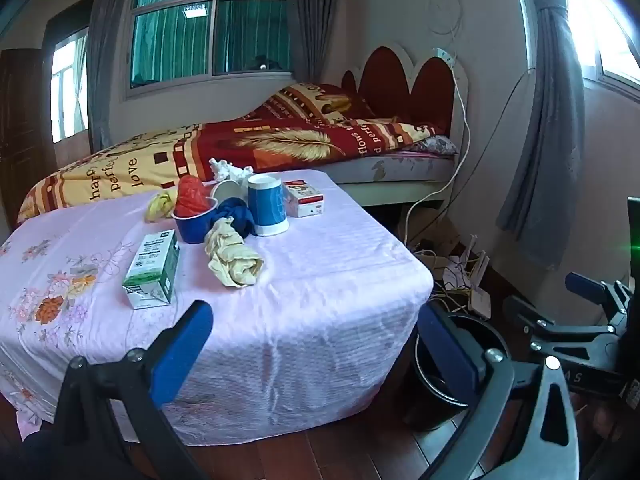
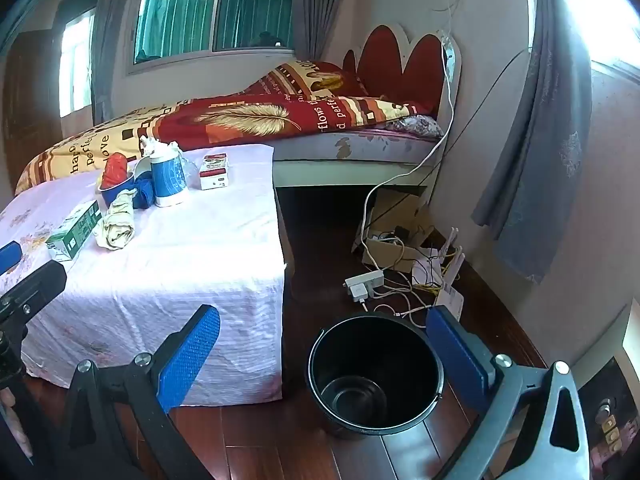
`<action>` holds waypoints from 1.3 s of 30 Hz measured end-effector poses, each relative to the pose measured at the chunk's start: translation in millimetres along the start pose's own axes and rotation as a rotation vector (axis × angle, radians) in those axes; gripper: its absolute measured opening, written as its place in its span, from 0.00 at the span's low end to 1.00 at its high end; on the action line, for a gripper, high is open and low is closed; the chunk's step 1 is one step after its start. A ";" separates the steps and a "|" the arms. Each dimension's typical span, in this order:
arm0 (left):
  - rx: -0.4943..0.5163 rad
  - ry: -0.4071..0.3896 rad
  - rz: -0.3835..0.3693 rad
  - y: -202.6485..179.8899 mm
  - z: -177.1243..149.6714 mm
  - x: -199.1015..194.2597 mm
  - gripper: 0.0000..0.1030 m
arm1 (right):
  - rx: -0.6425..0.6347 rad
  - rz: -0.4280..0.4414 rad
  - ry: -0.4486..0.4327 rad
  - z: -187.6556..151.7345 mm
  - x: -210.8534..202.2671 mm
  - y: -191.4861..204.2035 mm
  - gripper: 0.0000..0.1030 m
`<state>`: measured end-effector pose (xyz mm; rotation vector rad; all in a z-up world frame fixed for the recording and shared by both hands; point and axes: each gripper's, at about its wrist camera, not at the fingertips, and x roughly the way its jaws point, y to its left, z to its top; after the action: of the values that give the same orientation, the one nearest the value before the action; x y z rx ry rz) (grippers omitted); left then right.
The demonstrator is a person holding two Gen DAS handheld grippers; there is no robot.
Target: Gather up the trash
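Observation:
Trash lies on a low table under a pink cloth: a green and white carton, a crumpled cream bag, a blue bowl holding a red bag, white tissue and a red and white box. A blue cup stands among them. My left gripper hangs open and empty before the table's near corner. My right gripper is open and empty above a black bin on the floor right of the table. The bin looks empty.
A bed with a red and yellow blanket stands behind the table. Cables, a power strip and a cardboard box litter the wooden floor by the right wall. A grey curtain hangs there.

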<state>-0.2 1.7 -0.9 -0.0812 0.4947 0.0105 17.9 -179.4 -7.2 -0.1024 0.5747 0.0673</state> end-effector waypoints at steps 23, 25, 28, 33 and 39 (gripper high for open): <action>0.031 0.027 0.017 -4.4 -5.2 2.6 1.00 | 0.007 0.003 0.001 1.1 -0.7 -2.3 1.00; 0.030 0.029 0.015 -4.2 -6.0 2.5 1.00 | 0.007 0.001 -0.002 1.6 -1.7 -2.3 1.00; 0.031 0.029 0.016 -4.2 -5.6 2.5 1.00 | 0.010 0.003 -0.004 2.0 -1.7 -3.6 1.00; 0.031 0.030 0.014 -5.1 -5.7 2.1 1.00 | 0.009 0.003 -0.002 1.5 -1.4 -4.1 1.00; 0.031 0.032 0.015 -5.8 -4.0 2.3 1.00 | 0.009 0.003 -0.002 1.8 -1.7 -4.2 1.00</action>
<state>0.1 -4.4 -5.0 -0.0471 0.5274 0.0163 17.8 -183.5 -4.4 -0.0925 0.5732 0.0676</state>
